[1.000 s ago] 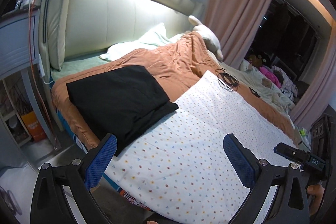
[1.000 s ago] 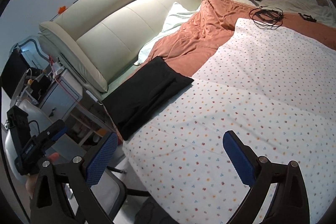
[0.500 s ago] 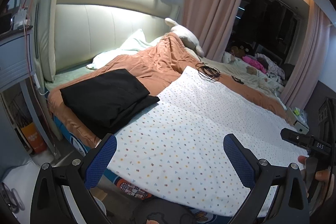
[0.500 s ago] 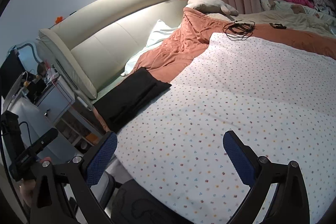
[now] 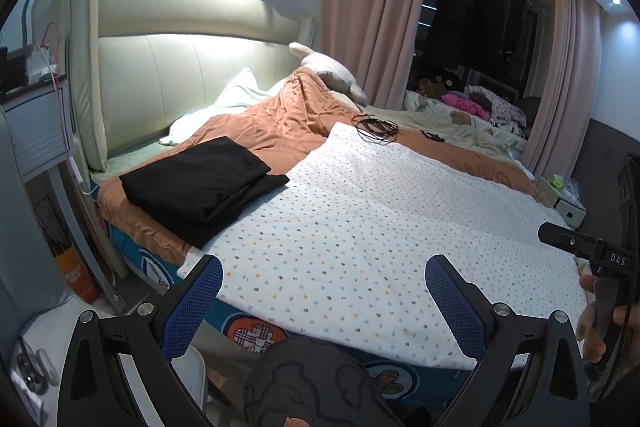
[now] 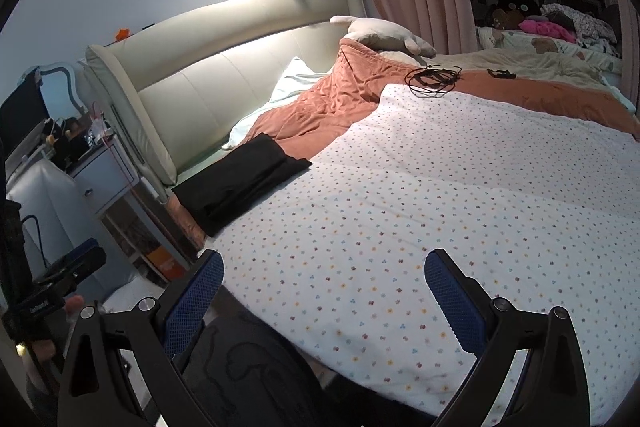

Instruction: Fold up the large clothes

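Note:
A black garment [image 5: 200, 183] lies folded in a neat stack at the left edge of the bed, on the orange quilt [image 5: 272, 123]; it also shows in the right wrist view [image 6: 240, 183]. My left gripper [image 5: 322, 291] is open and empty, held back from the bed's near edge over the white dotted sheet [image 5: 360, 227]. My right gripper [image 6: 324, 287] is open and empty, also held back over the dotted sheet [image 6: 420, 195]. Both are well clear of the garment.
A coil of black cable [image 5: 376, 127] lies on the far edge of the dotted sheet. A cream headboard [image 5: 180, 67] stands behind. A bedside unit [image 6: 104, 171] stands left of the bed. Pink curtains [image 5: 368, 7] hang at the back. A dark knee [image 5: 312, 383] sits below the grippers.
Both grippers have pulled back and tilted up from the bed, so the garment and sheet look farther away. The folded garment has not moved. Both stay open.

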A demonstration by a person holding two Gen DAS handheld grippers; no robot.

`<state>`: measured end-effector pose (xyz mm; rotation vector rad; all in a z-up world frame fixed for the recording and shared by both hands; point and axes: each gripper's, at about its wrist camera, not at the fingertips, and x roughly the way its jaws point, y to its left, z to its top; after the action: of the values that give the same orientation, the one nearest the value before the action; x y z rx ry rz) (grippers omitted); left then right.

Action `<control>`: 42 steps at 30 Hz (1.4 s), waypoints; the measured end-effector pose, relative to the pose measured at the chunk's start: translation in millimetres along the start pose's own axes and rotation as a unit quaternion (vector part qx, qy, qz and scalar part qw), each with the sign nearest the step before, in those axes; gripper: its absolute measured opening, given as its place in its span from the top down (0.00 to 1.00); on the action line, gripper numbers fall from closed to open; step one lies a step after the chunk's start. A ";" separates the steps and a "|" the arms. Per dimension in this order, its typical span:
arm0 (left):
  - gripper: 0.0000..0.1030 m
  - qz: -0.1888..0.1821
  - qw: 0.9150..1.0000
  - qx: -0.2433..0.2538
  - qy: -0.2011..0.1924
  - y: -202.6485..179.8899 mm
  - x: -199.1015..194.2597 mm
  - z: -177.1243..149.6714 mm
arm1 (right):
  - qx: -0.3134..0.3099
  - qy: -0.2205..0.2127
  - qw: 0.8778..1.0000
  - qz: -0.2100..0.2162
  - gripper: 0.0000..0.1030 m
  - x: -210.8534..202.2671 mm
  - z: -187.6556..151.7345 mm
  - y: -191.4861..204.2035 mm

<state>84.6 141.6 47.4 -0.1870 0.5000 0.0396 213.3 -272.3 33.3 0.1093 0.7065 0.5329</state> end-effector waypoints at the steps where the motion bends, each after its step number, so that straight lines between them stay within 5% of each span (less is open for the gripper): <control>1: 0.01 0.001 1.000 0.003 -0.003 -2.4 -4.9 -4.5 | -0.001 -0.004 1.000 -0.002 0.02 -5.2 -3.2 -0.4; 20: 0.01 0.007 0.998 0.053 -0.036 -30.8 -55.0 -56.6 | 0.000 -0.031 0.998 -0.049 0.02 -74.7 -82.0 -21.4; 42: 0.01 -0.001 0.997 0.044 -0.058 -34.3 -78.8 -65.5 | -0.008 -0.054 0.997 -0.058 0.02 -94.5 -81.4 -8.5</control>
<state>-12.6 96.1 34.7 -0.0979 0.3841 0.0265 104.7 -333.5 24.7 0.0804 0.5995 0.4187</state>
